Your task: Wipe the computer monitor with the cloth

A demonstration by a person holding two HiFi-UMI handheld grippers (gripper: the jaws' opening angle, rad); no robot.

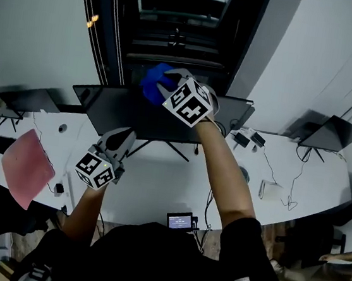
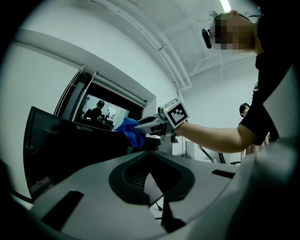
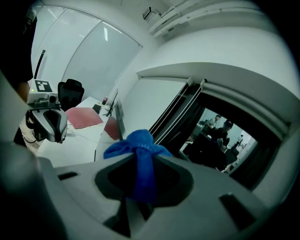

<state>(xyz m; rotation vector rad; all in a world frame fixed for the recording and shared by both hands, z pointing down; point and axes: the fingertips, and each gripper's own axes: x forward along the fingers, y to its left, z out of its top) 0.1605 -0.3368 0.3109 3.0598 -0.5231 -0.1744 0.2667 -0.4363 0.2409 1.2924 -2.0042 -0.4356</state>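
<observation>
The right gripper is raised to the top edge of the computer monitor, its jaws closed tight on a blue cloth. In the right gripper view the cloth is pinched at its middle between the dark pads, with a bunched knot of fabric standing out above the jaw tips and a strip hanging down behind them. The bunched end lies against the upper rim of the dark screen, near its middle.

The left gripper sits lower, over the white desk in front of the monitor's stand, well apart from the cloth. Its own view shows the jaw tips drawn together with nothing between them, only a small gap lower down through which the desk shows.

On the desk to the left lies a flat pink mat. To the right an open laptop stands near the far edge, and a small white box sits nearer, with cables running past it. At the near edge a small device with a lit screen faces the person; its writing is too small to read. Each gripper's cube carries black-and-white square markers and no readable words.
</observation>
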